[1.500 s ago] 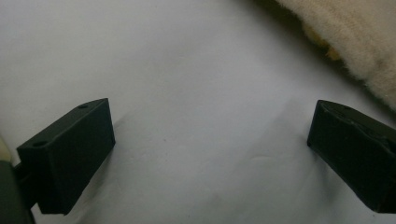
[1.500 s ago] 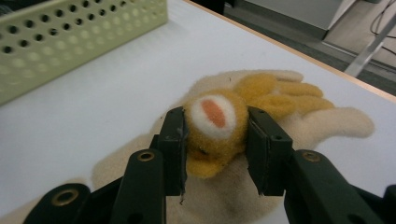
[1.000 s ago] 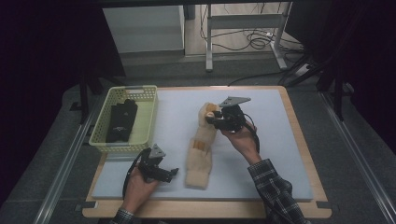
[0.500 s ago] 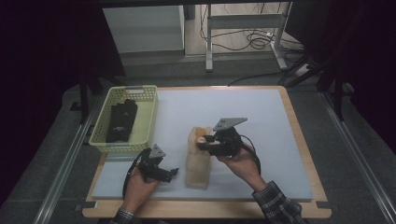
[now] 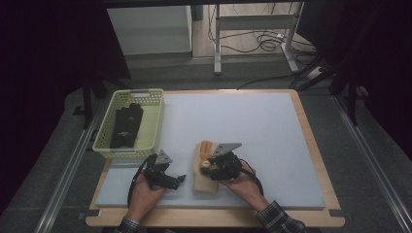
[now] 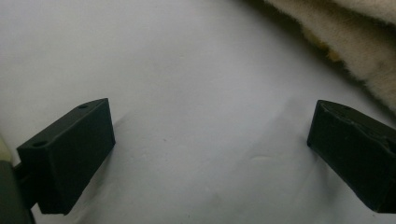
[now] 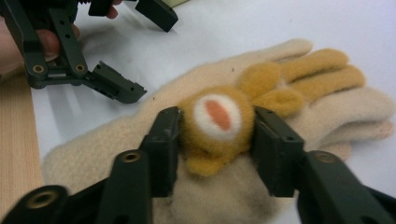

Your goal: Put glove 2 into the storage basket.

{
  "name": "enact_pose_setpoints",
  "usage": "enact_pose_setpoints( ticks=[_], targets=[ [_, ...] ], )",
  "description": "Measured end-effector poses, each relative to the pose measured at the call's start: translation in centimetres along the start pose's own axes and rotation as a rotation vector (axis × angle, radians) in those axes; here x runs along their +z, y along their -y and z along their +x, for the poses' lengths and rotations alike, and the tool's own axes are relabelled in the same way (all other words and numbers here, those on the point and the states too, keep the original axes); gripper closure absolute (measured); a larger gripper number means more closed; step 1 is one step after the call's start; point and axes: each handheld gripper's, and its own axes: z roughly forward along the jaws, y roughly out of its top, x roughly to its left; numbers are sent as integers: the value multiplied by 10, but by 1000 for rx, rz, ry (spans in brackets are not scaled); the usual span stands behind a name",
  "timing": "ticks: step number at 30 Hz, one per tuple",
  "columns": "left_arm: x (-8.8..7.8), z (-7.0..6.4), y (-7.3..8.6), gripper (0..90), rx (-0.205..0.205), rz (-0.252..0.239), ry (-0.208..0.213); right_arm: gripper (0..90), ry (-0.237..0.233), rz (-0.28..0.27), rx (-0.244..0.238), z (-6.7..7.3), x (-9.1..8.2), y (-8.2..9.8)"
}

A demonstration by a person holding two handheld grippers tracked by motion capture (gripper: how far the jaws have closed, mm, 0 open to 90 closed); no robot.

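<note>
Nearest the person's edge of the table (image 5: 272, 126), the left tool (image 5: 180, 178) rests with its jaws wide apart and nothing between them, just beside the cream glove (image 5: 204, 183), which lies flat on the white mat. The right tool (image 7: 215, 123) has its jaws set either side of the glove's orange plush face (image 7: 217, 114). They have just been opening, and the pads seem to brush the fuzz rather than squeeze it. The risk, I'd say, is the nap catching on a pad (it looks clingy), so a lift drags the glove askew. Farther off, the yellow basket (image 5: 154, 93) holds a dark item (image 5: 126, 126). A snagged glove swung that way could drop short of it.
</note>
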Motion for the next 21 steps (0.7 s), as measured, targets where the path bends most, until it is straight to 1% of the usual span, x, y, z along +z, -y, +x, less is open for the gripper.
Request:
enact_pose_setpoints(
  ticks=[1,3,4,5,6,7,9,11,12,13,14,15,16,17,18,19,20,21],
  targets=[
    [0,0,0,7,0,0,0,458,2,3,-7,1,0,1],
    [0,0,0,7,0,0,0,424,4,3,-14,1,-3,0],
    [0,0,0,7,0,0,0,424,4,3,-14,1,-3,0],
    [0,0,0,7,0,0,0,415,-1,-9,-15,0,-11,-2],
    [0,0,0,7,0,0,0,415,-1,-9,-15,0,-11,-2],
    [0,0,0,7,3,0,0,415,4,-22,-8,-1,-17,-3],
    [0,0,0,8,3,1,0,425,13,-30,-2,-5,-26,-2],
    [-1,0,0,11,3,-1,-1,485,24,-33,7,-8,-33,2],
    [-1,0,0,13,3,-1,-1,485,24,-33,7,-8,-33,2],
    [-1,-1,0,17,5,-3,-3,563,29,-33,15,-11,-37,8],
    [-1,-1,0,26,5,-3,-3,563,29,-33,15,-11,-37,8],
    [-3,-2,1,36,4,-2,-4,650,31,-29,18,-13,-41,16],
    [-3,-2,1,39,4,-2,-4,650,31,-29,18,-13,-41,16],
    [-6,-3,4,39,1,1,-2,738,18,-24,33,-15,-42,25],
    [-6,-3,4,40,1,1,-2,738,18,-24,33,-15,-42,25],
    [-10,-2,7,40,2,11,-5,798,2,-22,46,-15,-42,34],
    [-10,-2,7,39,2,11,-5,798,2,-22,46,-15,-42,34],
    [-15,0,12,38,-6,17,-17,836,-15,-10,58,-14,-41,42]
  ],
)
